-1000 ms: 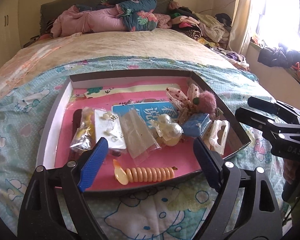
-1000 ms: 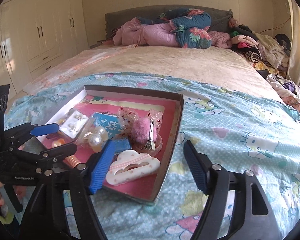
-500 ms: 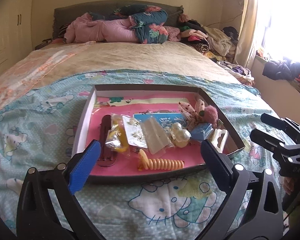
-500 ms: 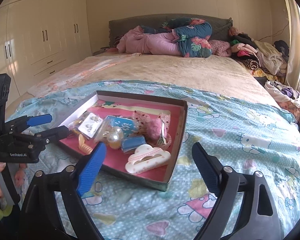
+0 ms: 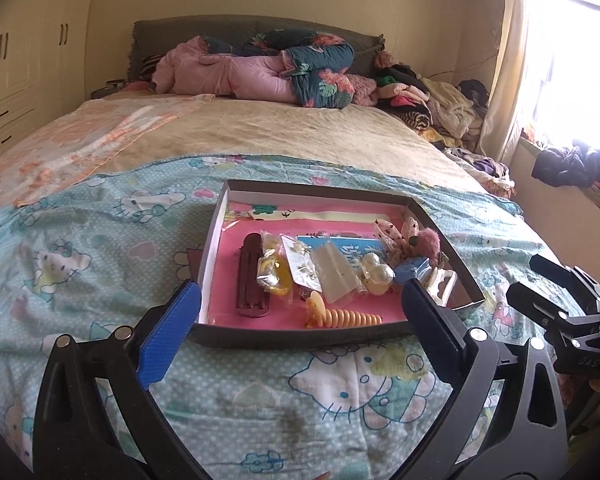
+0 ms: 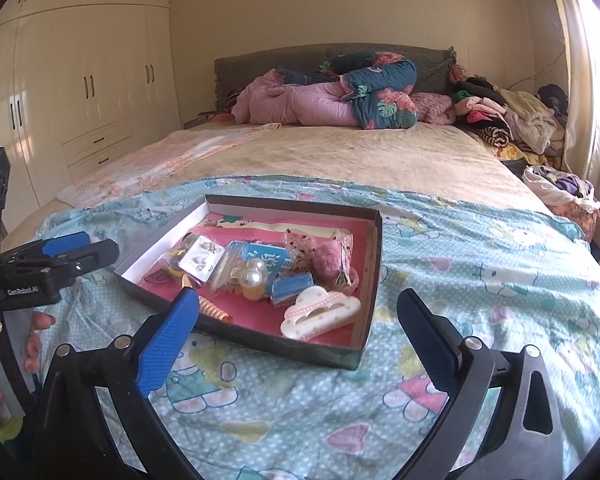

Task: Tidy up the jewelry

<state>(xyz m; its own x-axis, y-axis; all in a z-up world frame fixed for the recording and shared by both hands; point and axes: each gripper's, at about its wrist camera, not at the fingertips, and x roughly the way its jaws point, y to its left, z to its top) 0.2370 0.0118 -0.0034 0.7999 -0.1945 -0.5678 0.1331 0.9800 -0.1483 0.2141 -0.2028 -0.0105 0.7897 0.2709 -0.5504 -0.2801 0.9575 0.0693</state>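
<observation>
We found every trinket lying in the tray [image 5: 214, 240]; both claws, left [image 5: 300, 316] and right [image 6: 298, 320], empty, right's jaws opening.

- The left wrist view looks down along its fingers from the foot of the bed [image 5: 260, 128], facing the headboard [image 5: 256, 28].
- The right wrist view looks the same way, from further right.
- Both are near and share the shallow box [image 5: 216, 236] [image 6: 374, 256] on the blue quilt [image 5: 100, 248] [image 6: 480, 264].
</observation>
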